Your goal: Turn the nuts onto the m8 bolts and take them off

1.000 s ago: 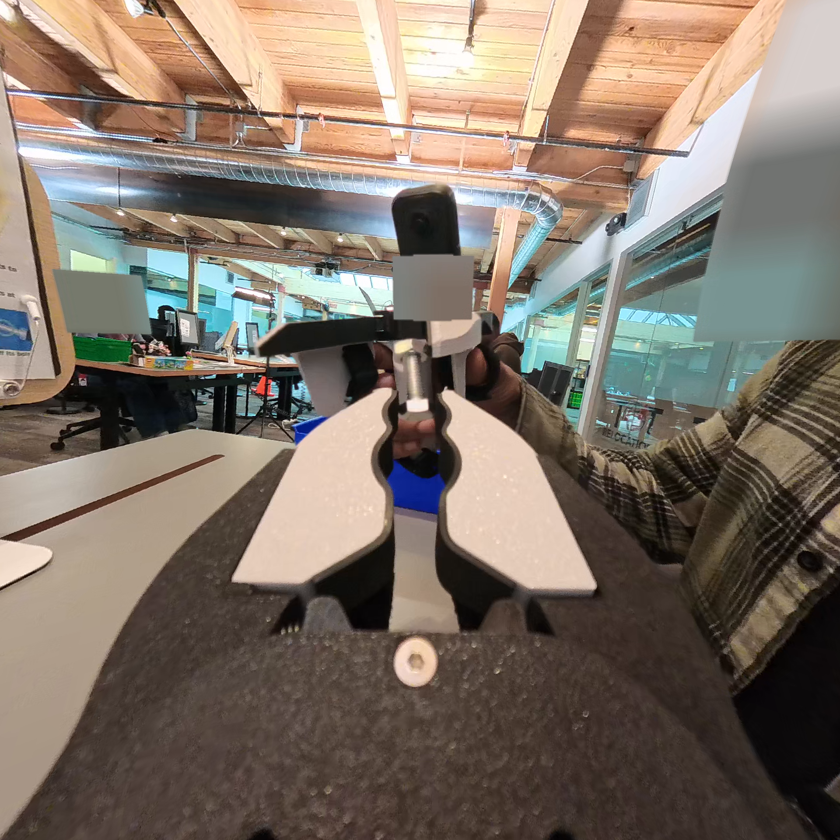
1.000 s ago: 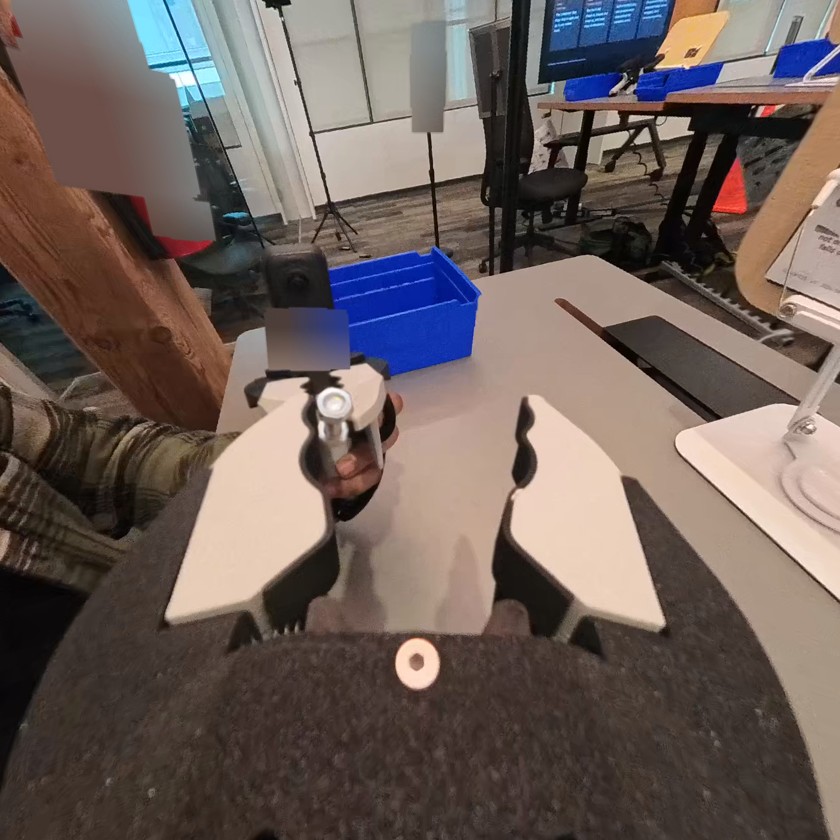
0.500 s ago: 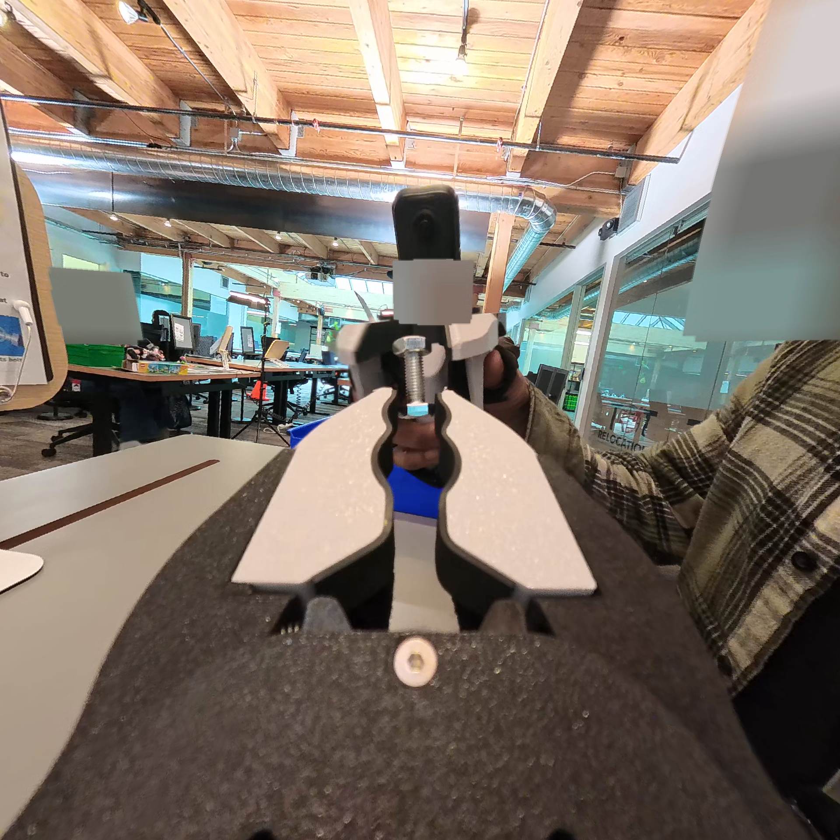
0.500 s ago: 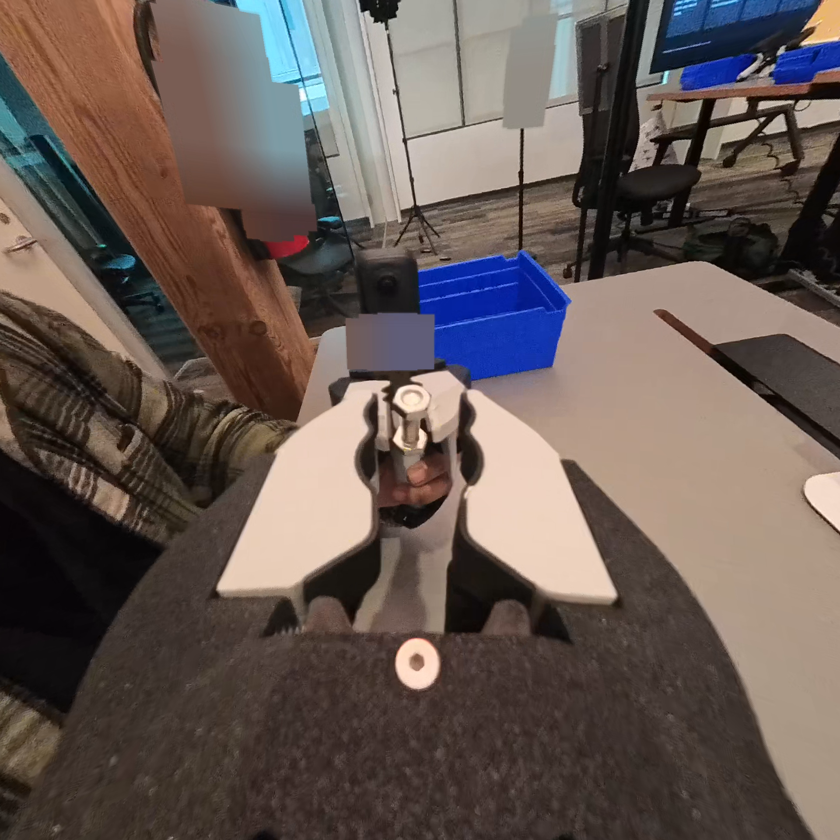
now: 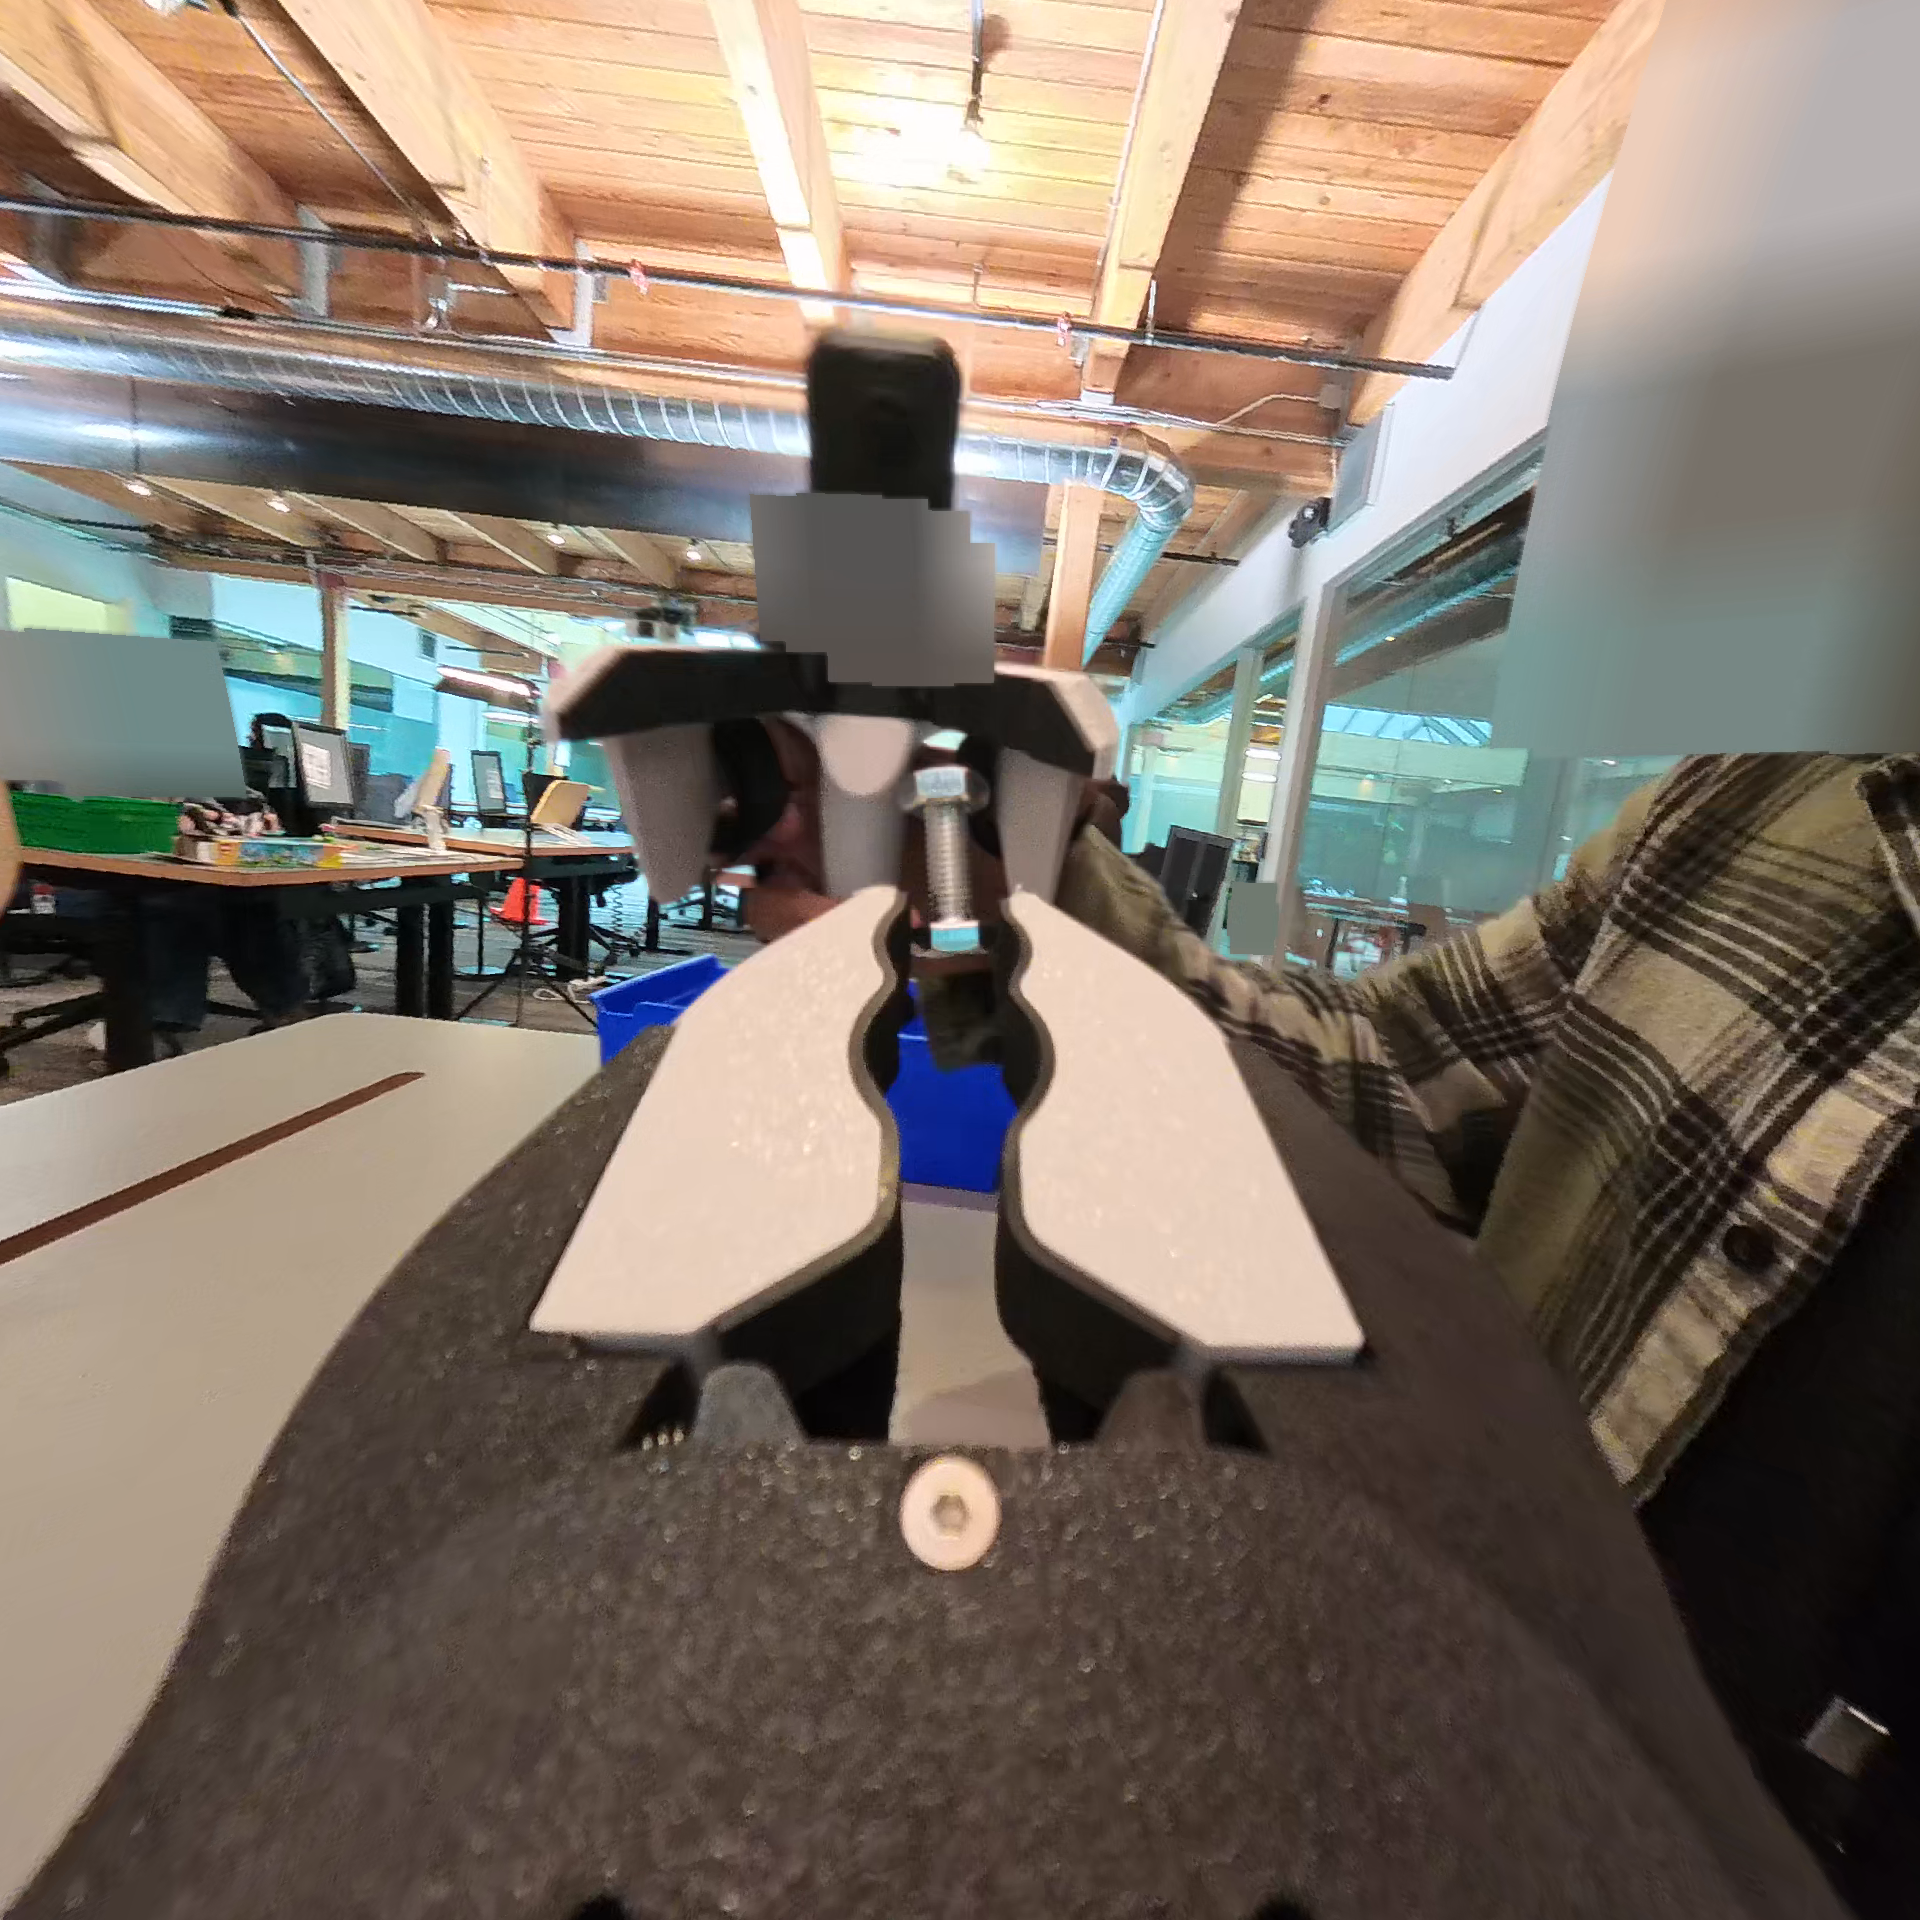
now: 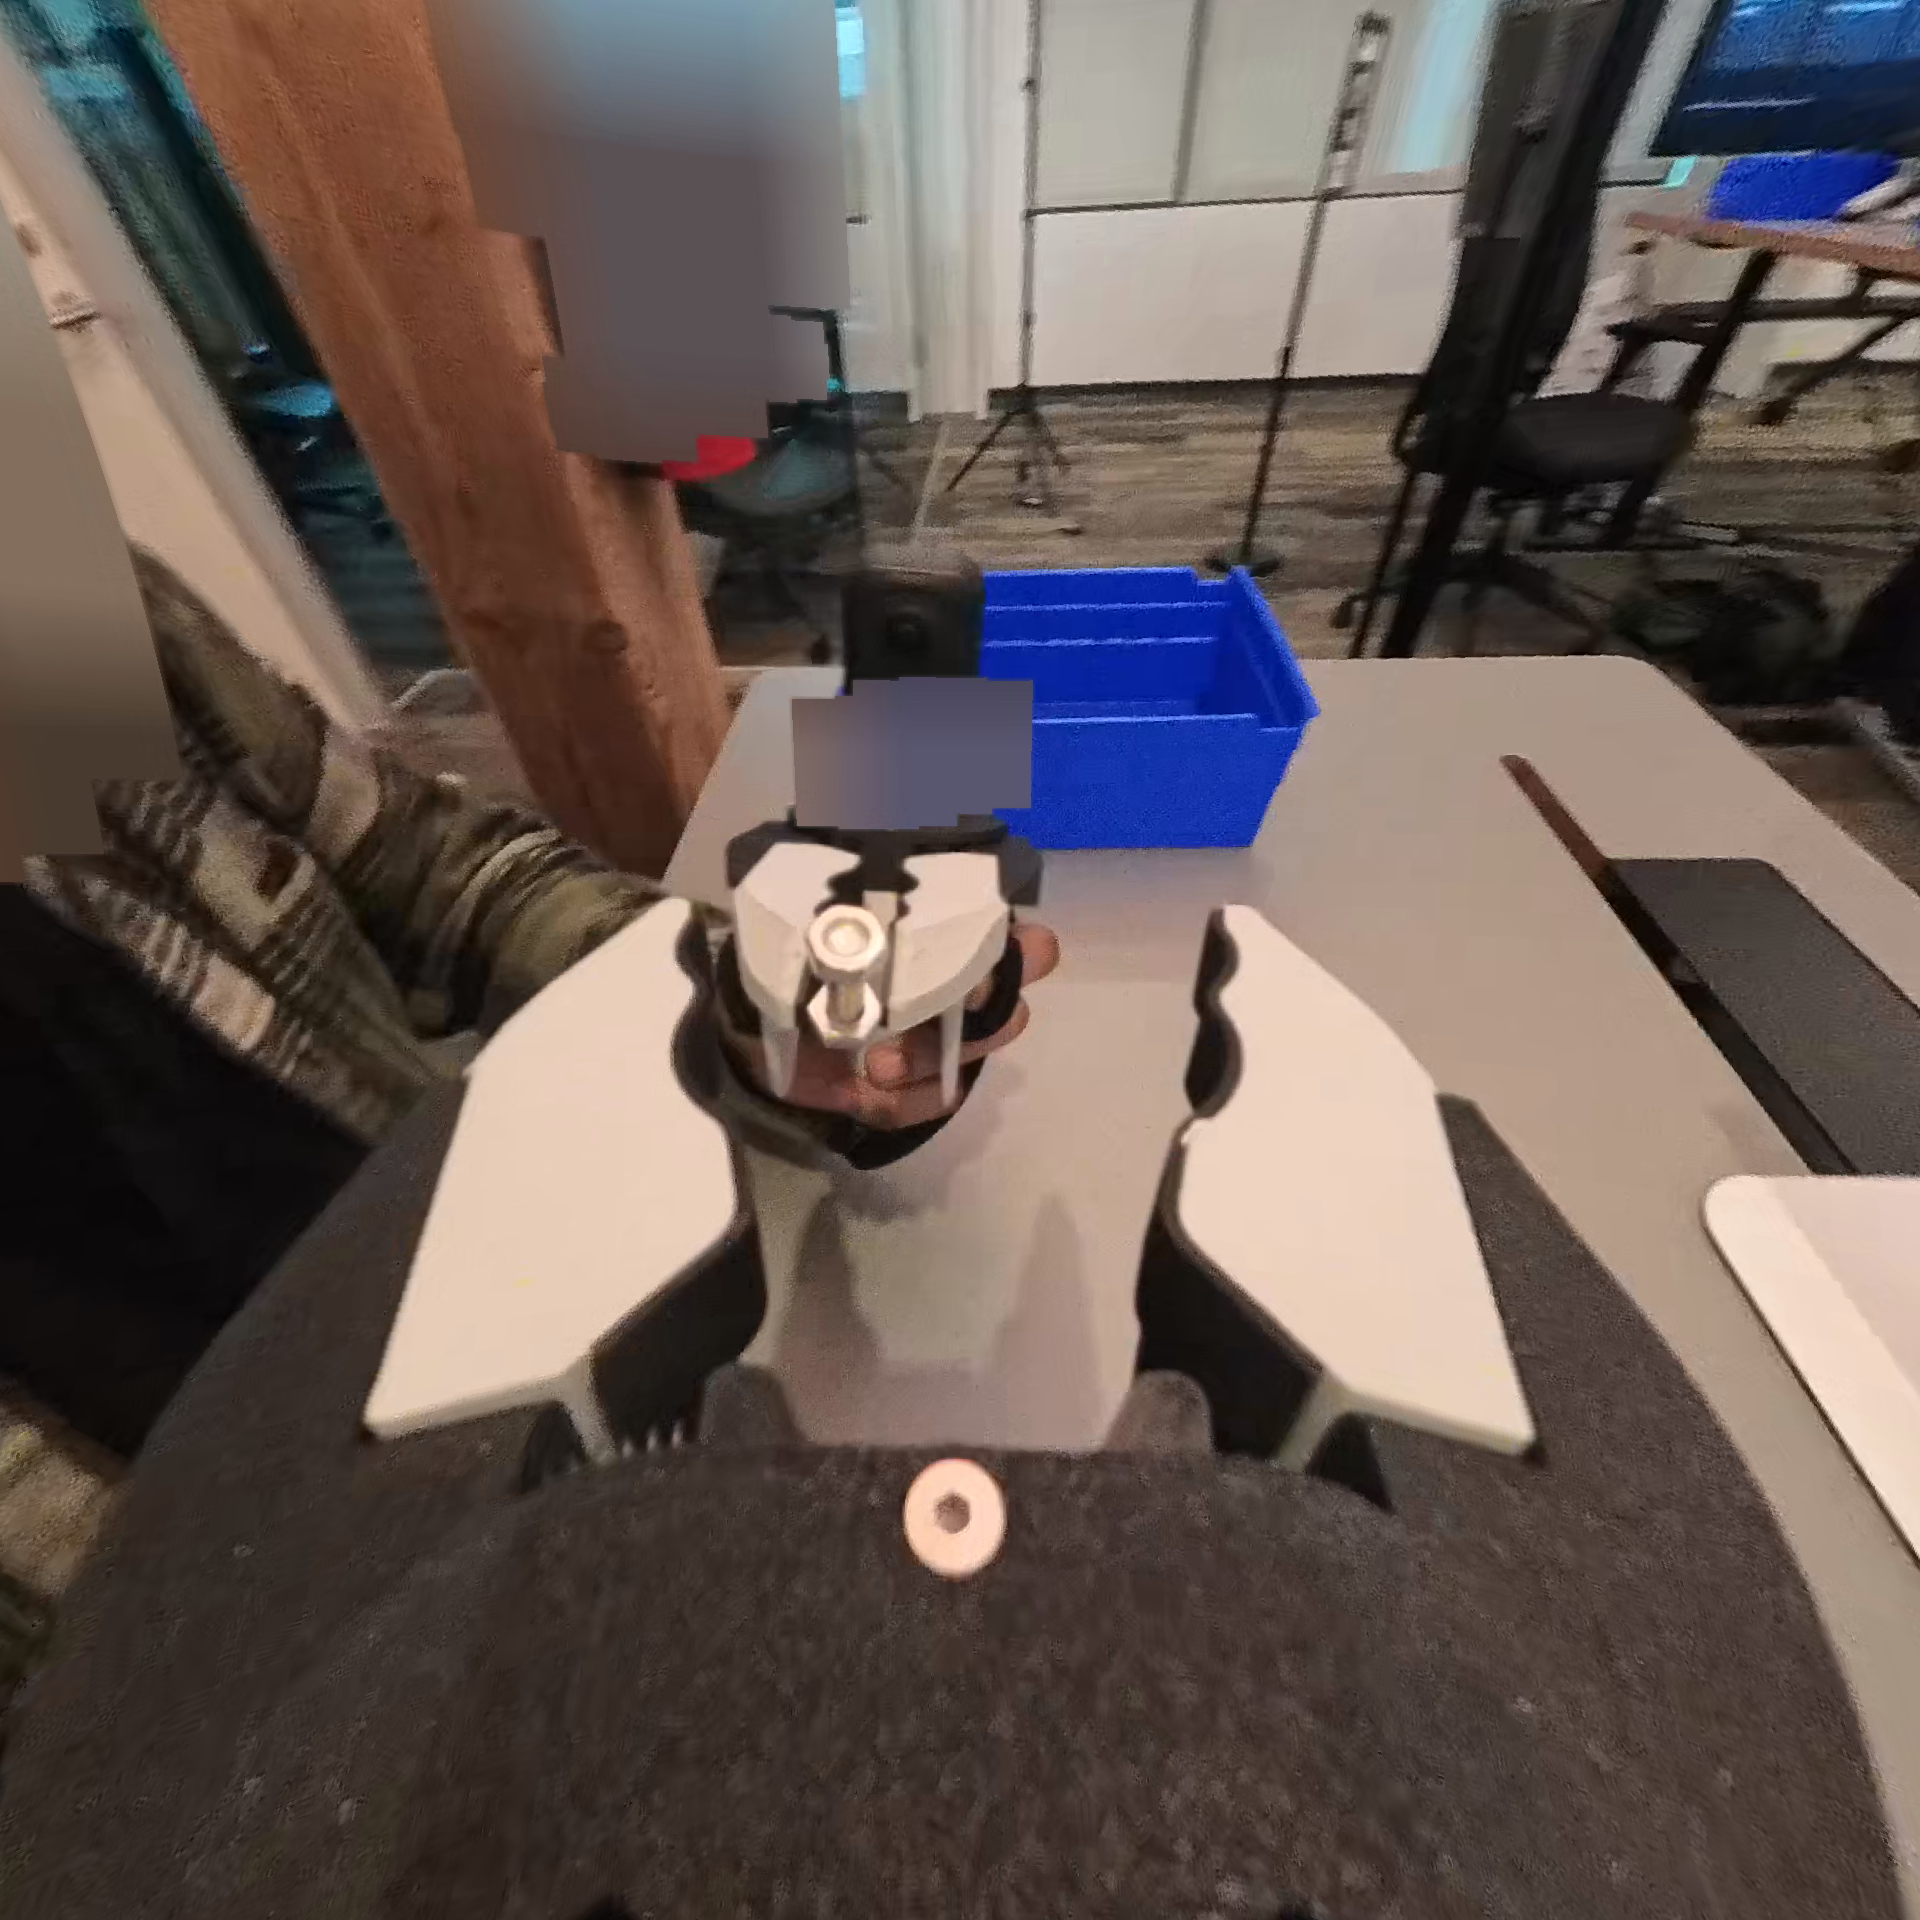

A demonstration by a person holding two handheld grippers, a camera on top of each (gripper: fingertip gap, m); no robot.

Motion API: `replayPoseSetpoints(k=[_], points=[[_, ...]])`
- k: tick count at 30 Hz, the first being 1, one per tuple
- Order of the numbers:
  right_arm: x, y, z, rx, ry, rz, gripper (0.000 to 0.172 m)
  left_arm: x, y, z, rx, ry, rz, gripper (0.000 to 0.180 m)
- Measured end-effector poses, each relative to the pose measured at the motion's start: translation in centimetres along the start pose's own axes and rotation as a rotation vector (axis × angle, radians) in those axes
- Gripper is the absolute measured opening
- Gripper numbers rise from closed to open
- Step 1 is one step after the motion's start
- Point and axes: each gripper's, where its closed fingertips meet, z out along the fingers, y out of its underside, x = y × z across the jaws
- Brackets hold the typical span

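Note:
My left gripper is shut on the hex head of a steel bolt and holds it above the table, shaft pointing away from me. A nut sits on the far end of the shaft. In the right wrist view the left gripper shows with the bolt between its fingers and the nut facing me. My right gripper is wide open and holds nothing. The bolt is near its left finger, with no pad touching the nut. The right gripper also shows in the left wrist view.
A blue bin stands on the grey table behind the bolt. A black mat and a white stand base lie at the right. A wooden pillar and a plaid sleeve are close by.
My right gripper went from open to closed around the nut half a second ago and has now opened wide again. The left gripper has kept its hold on the bolt.

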Motion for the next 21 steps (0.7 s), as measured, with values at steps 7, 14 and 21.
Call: replayPoseSetpoints(k=[7,14,21], points=[[2.8,0.6,-1.1,0.043,0.295,0.038,0.102,-0.2,-0.6,-0.4,0.039,-0.009,-0.015,0.015],[1.6,-0.6,-0.7,0.093,0.198,0.040,0.093,-0.1,-0.9,-0.5,0.053,0.000,-0.011,0.015],[2.5,-0.6,-1.9,0.108,0.240,0.047,0.090,-0.1,-1.3,-0.8,0.070,0.002,-0.011,0.014]])
